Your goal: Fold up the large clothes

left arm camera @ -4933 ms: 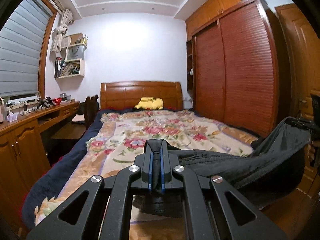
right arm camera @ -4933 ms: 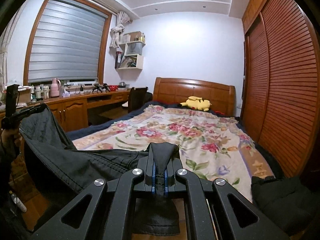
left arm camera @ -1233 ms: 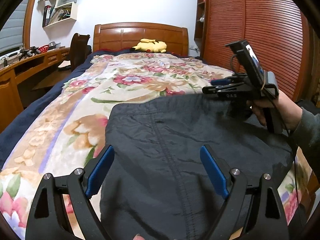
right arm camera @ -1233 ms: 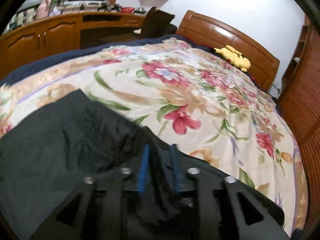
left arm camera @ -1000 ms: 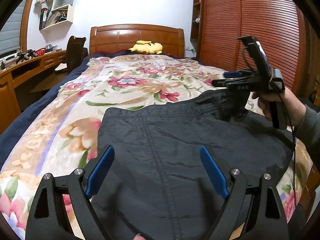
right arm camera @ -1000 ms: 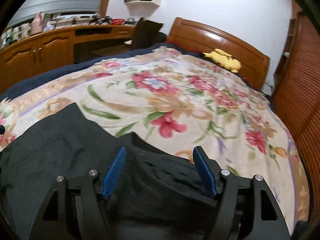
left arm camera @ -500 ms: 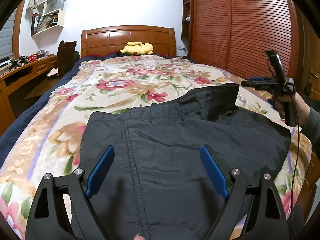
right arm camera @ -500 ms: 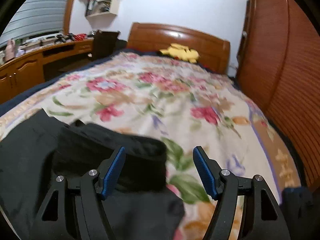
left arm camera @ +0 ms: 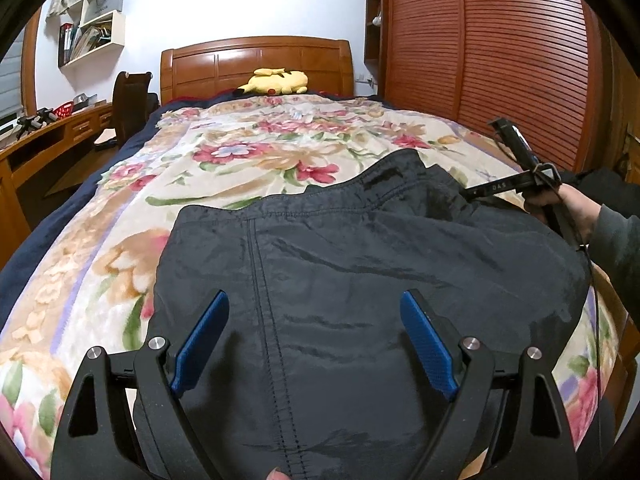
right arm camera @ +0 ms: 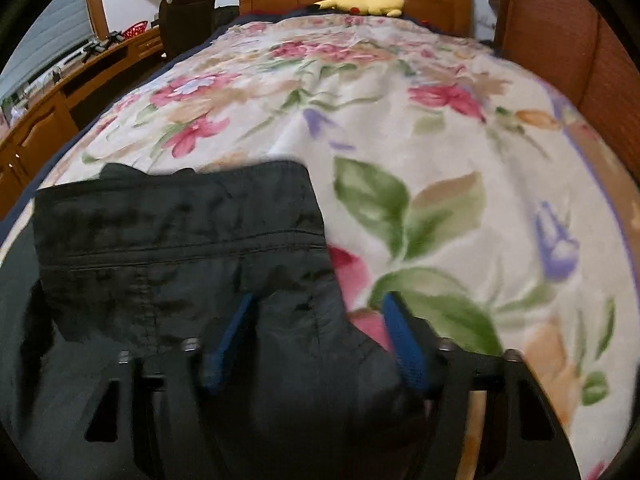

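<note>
Progress: early | black trousers (left arm camera: pixel 360 280) spread flat on the floral bed (left arm camera: pixel 240 148), no fold yet | left gripper (left arm camera: pixel 316 336) apart above the cloth, holding nothing | right gripper (right arm camera: pixel 316 336) has just been closing, a waistband corner between its jaws, not yet pinched.

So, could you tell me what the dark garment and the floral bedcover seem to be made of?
Dark garment: probably a thin woven synthetic like nylon, judging by its slight sheen, crisp wrinkles and stitched seams.
Floral bedcover: likely a plush fleece-type blanket; its surface is matte and fuzzy, its print soft-edged.
</note>
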`<state>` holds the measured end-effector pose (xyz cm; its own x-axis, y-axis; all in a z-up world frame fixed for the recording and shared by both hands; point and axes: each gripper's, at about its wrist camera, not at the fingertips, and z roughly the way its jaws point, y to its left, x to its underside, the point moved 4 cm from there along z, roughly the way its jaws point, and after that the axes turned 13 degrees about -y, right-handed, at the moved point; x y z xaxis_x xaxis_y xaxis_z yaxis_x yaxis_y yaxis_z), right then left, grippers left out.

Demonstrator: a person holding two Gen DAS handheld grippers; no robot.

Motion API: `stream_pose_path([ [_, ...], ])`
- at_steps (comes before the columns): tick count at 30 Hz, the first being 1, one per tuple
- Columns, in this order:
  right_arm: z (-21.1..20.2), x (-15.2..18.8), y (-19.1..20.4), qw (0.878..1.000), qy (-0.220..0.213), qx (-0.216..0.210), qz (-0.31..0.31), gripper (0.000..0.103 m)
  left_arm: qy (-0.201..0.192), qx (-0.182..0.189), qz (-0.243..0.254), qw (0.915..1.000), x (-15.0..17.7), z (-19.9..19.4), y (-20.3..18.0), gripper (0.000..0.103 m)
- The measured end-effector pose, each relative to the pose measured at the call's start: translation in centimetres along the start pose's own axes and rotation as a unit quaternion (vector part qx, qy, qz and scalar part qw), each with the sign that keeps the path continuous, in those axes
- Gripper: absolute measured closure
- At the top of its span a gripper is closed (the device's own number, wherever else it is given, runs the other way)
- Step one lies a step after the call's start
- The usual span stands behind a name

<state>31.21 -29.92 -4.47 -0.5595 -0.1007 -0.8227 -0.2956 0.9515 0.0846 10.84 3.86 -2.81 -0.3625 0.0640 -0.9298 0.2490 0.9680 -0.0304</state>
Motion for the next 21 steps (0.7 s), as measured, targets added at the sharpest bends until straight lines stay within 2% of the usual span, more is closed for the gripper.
stream_pose_path([
  [1,-0.2,-0.2,0.1,1.000,-0.006,-0.007,-0.007,0.078,0.001,0.000,-0.001,1.0000,0.0,0.0,0.1,0.015],
  [3,-0.6,-0.4,0.5,0.999,-0.016,-0.015,-0.027,0.092,0.004,0.000,-0.003,1.0000,0.1,0.1,0.1,0.015],
  [6,-1.6,-0.2,0.4,0.998,-0.035,0.001,-0.049,0.095,0.009,-0.002,-0.002,1.0000,0.2,0.2,0.1,0.015],
  [9,-2.7,-0.5,-0.4,0.995,-0.054,0.063,-0.046,0.097,0.013,-0.003,-0.003,0.9999,0.3,0.4,0.1,0.015],
  [10,-2.7,-0.5,-1.2,0.994,-0.045,0.091,-0.032,0.097,0.014,-0.003,-0.004,0.9999,0.4,0.4,0.1,0.015],
  [11,-2.8,-0.3,-1.5,0.994,-0.037,0.101,-0.015,0.097,0.015,-0.003,-0.004,0.9999,0.4,0.4,0.2,0.015],
  [13,-2.3,0.0,-1.6,0.993,-0.021,0.114,-0.018,0.097,0.016,-0.003,-0.007,0.9998,0.4,0.5,0.3,0.015],
  [17,-2.2,-0.2,-1.1,0.991,-0.027,0.131,-0.030,0.096,0.013,-0.002,-0.010,0.9999,0.3,0.3,0.3,0.015],
  [20,-3.8,-0.7,-0.1,0.987,-0.048,0.145,-0.055,0.086,0.010,-0.004,-0.008,0.9999,0.3,0.1,0.3,0.015],
  [21,-4.2,-0.9,0.1,0.986,-0.056,0.147,-0.059,0.074,0.009,-0.004,-0.009,0.9999,0.3,0.0,0.4,0.015],
])
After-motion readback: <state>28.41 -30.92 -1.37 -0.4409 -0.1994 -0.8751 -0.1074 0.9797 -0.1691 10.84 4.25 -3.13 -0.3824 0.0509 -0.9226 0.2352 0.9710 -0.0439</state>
